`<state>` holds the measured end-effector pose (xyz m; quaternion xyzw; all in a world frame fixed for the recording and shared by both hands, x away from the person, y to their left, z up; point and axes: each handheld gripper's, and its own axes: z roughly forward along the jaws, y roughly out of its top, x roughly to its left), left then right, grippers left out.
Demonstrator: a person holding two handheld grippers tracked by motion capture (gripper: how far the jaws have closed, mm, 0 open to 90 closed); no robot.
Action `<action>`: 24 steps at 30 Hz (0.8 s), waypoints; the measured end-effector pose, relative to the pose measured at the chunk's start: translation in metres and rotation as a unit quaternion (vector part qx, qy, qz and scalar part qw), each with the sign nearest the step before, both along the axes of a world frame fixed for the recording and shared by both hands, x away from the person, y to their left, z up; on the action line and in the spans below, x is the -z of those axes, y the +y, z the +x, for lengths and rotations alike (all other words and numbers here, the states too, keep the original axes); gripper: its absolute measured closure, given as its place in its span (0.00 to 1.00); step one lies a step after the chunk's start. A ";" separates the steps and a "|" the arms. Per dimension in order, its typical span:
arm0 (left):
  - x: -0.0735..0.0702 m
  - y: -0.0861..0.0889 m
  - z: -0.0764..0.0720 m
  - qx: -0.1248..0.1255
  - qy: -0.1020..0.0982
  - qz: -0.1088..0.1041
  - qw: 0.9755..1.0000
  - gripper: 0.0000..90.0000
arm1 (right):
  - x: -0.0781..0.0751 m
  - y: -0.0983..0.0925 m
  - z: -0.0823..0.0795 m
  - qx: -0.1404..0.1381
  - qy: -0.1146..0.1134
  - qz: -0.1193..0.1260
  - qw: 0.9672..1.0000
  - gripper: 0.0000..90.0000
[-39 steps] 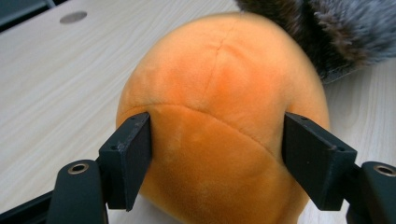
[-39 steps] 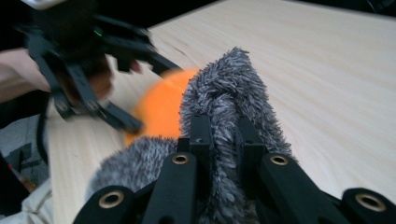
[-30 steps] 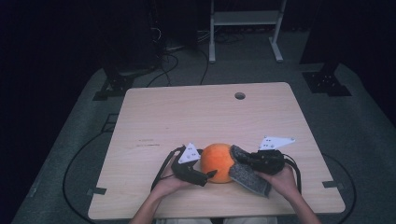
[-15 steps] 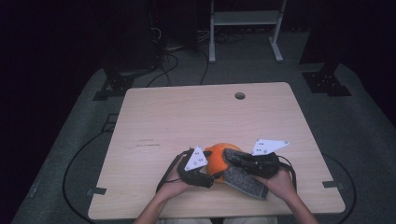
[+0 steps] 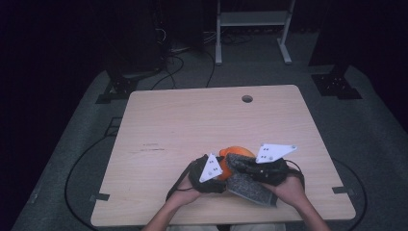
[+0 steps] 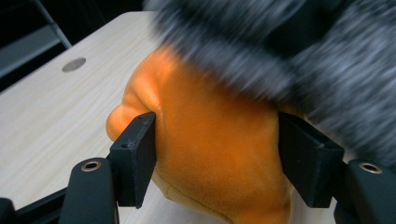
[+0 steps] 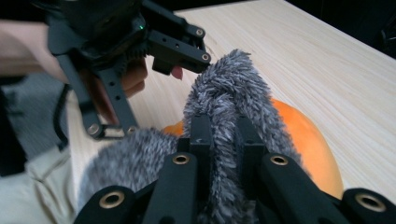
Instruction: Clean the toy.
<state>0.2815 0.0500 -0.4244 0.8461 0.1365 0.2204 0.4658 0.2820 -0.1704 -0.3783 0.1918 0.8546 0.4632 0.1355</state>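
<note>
Fingers of your left gripper have just been closing and now press both sides of the orange plush, while your right gripper is clamped tight on a fold of grey fur. You hold both near the front edge of the tabletop, close together, the fur draped over the plush's top and right side, your hands just behind them.
</note>
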 end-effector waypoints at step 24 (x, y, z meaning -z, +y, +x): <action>0.015 0.029 0.019 -0.016 0.069 -0.028 0.997 0.33 | 0.031 -0.025 0.017 0.023 0.049 0.006 0.999 0.89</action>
